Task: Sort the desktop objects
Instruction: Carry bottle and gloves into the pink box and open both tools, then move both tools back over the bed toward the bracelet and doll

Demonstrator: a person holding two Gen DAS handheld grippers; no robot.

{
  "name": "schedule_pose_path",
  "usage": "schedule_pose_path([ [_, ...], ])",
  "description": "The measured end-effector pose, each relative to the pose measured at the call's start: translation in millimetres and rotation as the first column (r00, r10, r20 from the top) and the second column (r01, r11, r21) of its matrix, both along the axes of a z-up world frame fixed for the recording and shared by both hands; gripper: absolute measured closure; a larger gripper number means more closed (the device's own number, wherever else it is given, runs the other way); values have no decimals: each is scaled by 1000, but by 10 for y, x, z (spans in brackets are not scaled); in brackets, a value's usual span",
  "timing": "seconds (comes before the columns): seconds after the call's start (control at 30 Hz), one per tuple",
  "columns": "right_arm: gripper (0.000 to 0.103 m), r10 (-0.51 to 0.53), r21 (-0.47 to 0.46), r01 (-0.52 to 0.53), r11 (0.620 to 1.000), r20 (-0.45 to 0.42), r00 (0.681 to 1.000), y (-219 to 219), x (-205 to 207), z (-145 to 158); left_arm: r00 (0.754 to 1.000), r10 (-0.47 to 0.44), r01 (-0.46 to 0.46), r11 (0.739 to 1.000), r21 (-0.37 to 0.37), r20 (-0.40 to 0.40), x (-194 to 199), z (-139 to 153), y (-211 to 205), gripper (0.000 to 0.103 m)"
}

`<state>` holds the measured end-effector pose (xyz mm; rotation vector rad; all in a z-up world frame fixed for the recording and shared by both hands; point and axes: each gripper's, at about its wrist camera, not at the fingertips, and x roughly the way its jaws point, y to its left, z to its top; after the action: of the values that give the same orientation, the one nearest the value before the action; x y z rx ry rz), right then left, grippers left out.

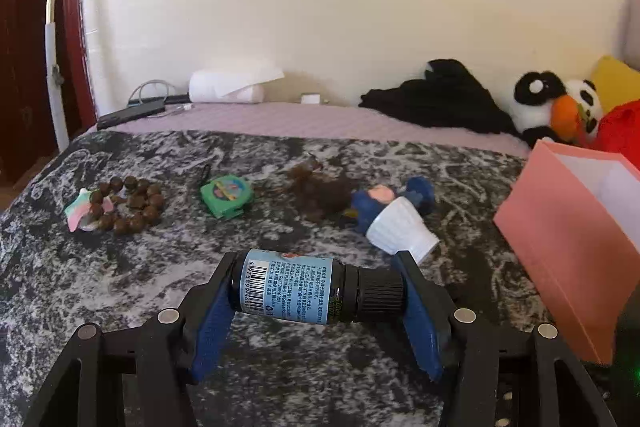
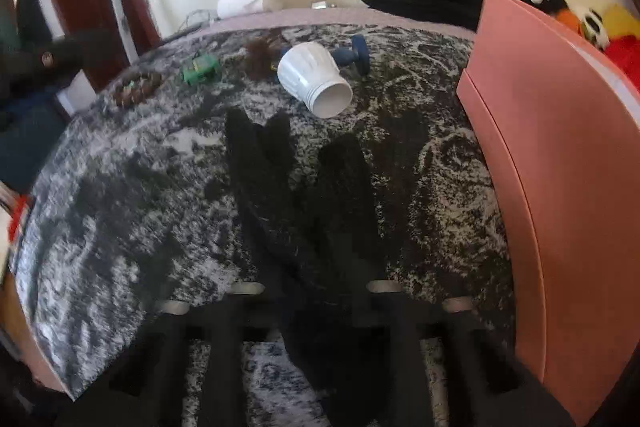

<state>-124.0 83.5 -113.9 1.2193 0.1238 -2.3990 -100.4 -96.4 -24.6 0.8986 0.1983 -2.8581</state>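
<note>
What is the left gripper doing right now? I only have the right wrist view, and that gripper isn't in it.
Observer: The left gripper is shut on a small dark bottle with a blue label, held crosswise between its fingers.
Operator: Which way does the cap point?
Observer: Toward the right side of the left wrist view; the barcode end is on the left.
Operator: Does the pink box look open?
Observer: Yes, the pink box is open and its white inside shows.
</note>
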Motion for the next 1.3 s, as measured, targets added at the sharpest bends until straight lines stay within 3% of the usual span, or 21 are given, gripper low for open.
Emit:
schedule_pose_path([
  [0.13, 91, -46, -88, 39, 995, -83, 996, 128, 68, 321, 1000, -3, 3, 1000, -3, -10, 27, 33, 2, 39],
  [0.27, 91, -137, -184, 101, 978, -196, 971, 378, 241, 772, 1000, -22, 22, 1000, 7, -17, 45, 70, 74, 39],
  [0.4, 91, -262, -272, 175, 946, -326, 908, 717, 433, 1173, 997, -70, 71, 998, 1, -27, 68, 94, 299, 39],
  [0.5, 91, -399, -349, 263, 899, -410, 820, 1099, 575, 1401, 990, -134, 134, 991, -18, -44, 82, 135, 559, 39],
  [0.7, 91, -630, -428, 469, 772, -419, 654, 1879, 651, 1578, 945, -307, 301, 951, -66, -110, 183, 316, 1344, 39],
  [0.83, 90, -728, -472, 571, 672, -279, 626, 2358, 479, 1434, 910, -403, 399, 915, -57, -99, 56, 436, 1984, 39],
  [0.93, 90, -767, -485, 618, 619, -201, 609, 2611, 426, 1353, 896, -439, 434, 898, -77, -68, -90, 468, 2448, 38],
  [0.97, 84, -776, -492, 629, 602, -175, 606, 2682, 415, 1342, 890, -451, 446, 891, -77, -64, -123, 475, 2572, 34],
  [1.03, 74, -782, -517, 640, 568, -95, 617, 2834, 378, 1297, 876, -477, 473, 878, -69, -62, -174, 488, 2789, 4],
  [1.07, 52, -780, -531, 645, 550, -50, 624, 2911, 358, 1270, 872, -484, 480, 875, -63, -69, -187, 494, 2880, 0],
  [1.1, 20, -781, -548, 648, 529, -18, 624, 2970, 351, 1252, 871, -486, 483, 874, -60, -76, -189, 498, 2936, 0],
  [1.13, 9, -787, -569, 648, 506, 2, 617, 3011, 359, 1243, 868, -491, 488, 871, -61, -76, -194, 495, 2980, 0],
  [1.2, 4, -797, -593, 643, 485, 4, 604, 3063, 392, 1267, 864, -499, 494, 866, -78, -62, -212, 458, 3063, 0],
  [1.3, 4, -795, -597, 627, 501, -31, 606, 3062, 412, 1369, 872, -488, 483, 870, -97, -31, -243, 366, 3086, 0],
])
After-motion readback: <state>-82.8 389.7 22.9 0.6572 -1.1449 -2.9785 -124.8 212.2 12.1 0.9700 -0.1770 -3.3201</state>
